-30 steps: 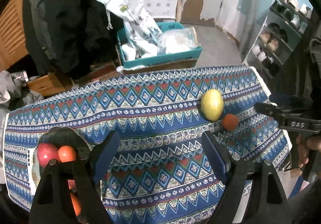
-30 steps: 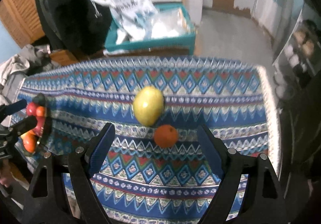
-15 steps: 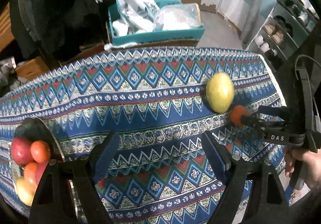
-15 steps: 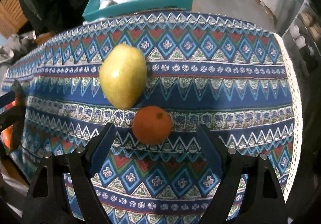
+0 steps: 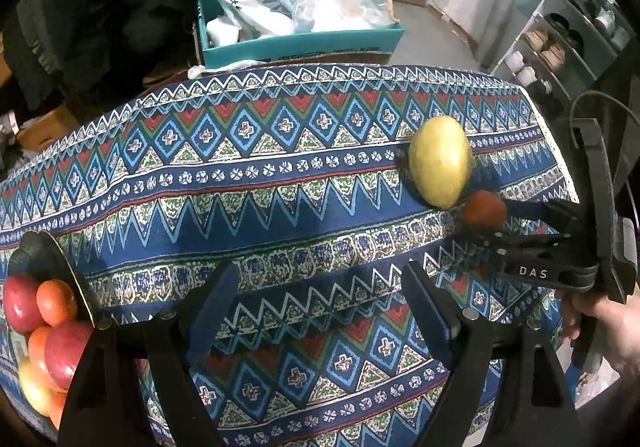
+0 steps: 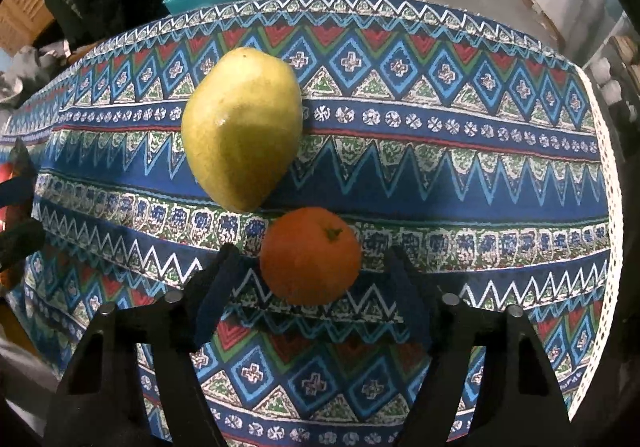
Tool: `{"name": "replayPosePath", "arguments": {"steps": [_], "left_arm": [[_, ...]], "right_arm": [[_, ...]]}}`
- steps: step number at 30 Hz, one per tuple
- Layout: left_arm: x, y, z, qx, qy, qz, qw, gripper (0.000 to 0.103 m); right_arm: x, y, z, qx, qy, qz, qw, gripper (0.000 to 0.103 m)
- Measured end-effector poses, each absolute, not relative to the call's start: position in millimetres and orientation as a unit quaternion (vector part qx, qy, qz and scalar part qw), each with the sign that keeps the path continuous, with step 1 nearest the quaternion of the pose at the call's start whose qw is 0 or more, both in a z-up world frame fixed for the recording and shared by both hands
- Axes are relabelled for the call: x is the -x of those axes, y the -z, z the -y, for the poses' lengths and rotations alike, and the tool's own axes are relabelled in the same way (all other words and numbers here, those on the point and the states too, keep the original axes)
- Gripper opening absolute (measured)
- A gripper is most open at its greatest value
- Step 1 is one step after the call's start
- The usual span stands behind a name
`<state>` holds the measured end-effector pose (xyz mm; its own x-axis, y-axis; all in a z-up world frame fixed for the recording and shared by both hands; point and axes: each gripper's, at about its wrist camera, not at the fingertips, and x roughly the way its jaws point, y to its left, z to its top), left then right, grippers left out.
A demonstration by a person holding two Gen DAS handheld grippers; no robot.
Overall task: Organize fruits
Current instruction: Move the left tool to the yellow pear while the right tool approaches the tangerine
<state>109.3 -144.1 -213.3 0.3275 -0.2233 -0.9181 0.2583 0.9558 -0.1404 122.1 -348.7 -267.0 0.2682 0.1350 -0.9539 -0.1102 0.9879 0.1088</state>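
Since a second ago the right claw (image 6: 310, 271) has closed in on the orange (image 6: 311, 255), which now sits between its spread, not yet gripping jaws on the patterned tabletop (image 6: 480, 167), just beside the yellow pear (image 6: 242, 129). That suggests the orange is the next fruit bound for the plate (image 5: 44, 259) of apples and oranges at the far left, near which the left claw (image 5: 316, 307) hovers open and empty.

A lived-in home: shoe rack (image 5: 560, 43), patterned tablecloth (image 5: 280, 183), hanging dark coat (image 5: 100, 7)
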Motion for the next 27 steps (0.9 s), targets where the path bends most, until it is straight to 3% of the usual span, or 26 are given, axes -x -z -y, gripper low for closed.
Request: {"name": "replayPosePath", "arguments": {"steps": [4, 27], "left_arm": [[-111, 216, 146, -0.01, 0.15, -0.564, 0.812, 0.085], [-156, 232, 228, 0.047, 0.187, -0.562, 0.804, 0.087]], "right_arm": [[-123, 270, 348, -0.008, -0.083, -0.604, 0.792, 0.048], [-123, 221, 422, -0.039, -0.015, -0.548, 0.836, 0.047]]}}
